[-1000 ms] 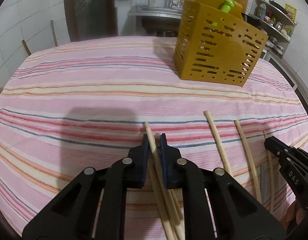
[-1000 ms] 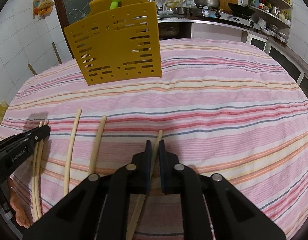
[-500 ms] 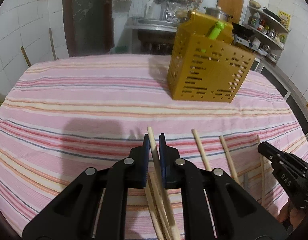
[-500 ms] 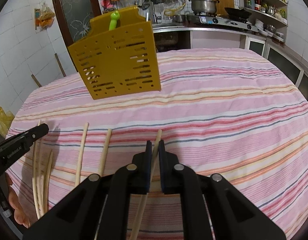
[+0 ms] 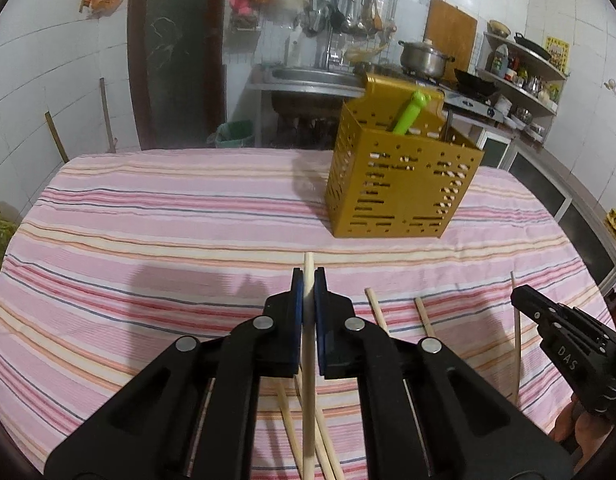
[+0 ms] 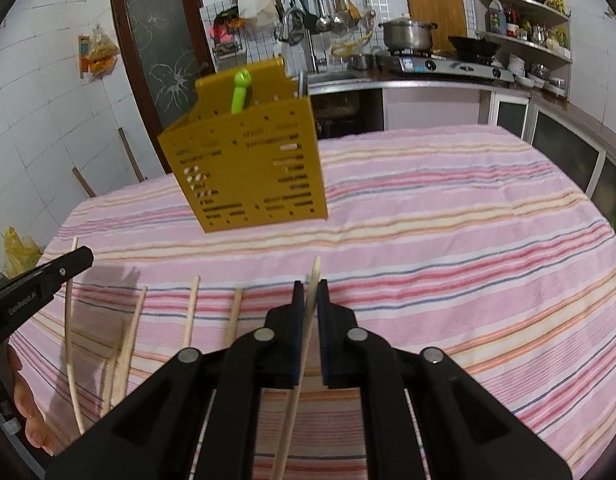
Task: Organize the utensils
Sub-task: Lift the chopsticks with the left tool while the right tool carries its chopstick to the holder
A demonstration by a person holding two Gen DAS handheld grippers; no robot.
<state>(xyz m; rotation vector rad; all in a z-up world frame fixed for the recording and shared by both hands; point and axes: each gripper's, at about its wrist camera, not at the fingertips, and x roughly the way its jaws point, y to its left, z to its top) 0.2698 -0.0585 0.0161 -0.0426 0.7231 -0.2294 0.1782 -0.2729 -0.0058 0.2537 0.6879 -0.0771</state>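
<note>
In the left wrist view my left gripper (image 5: pixel 308 274) has its jaws closing tight on a pale wooden chopstick (image 5: pixel 308 364), which is held clear of the striped cloth. Other chopsticks (image 5: pixel 375 307) lie on the cloth beneath and to the right. In the right wrist view my right gripper (image 6: pixel 310 286) is shut on another chopstick (image 6: pixel 296 392), also lifted. The yellow perforated utensil holder (image 5: pixel 400 188) (image 6: pixel 248 172) stands ahead on the table with a green handle (image 6: pixel 240 94) sticking out of it. Each gripper shows at the edge of the other's view.
The table carries a pink striped cloth (image 6: pixel 448 240). Several loose chopsticks (image 6: pixel 190 312) lie left of my right gripper. A kitchen counter with a stove and pot (image 6: pixel 406 34), a sink and shelves runs behind the table. A person's fingers (image 6: pixel 30 412) show at lower left.
Both grippers have risen, each carrying its chopstick up off the cloth. The views have tilted up, and the holder now appears farther ahead with more kitchen behind it.
</note>
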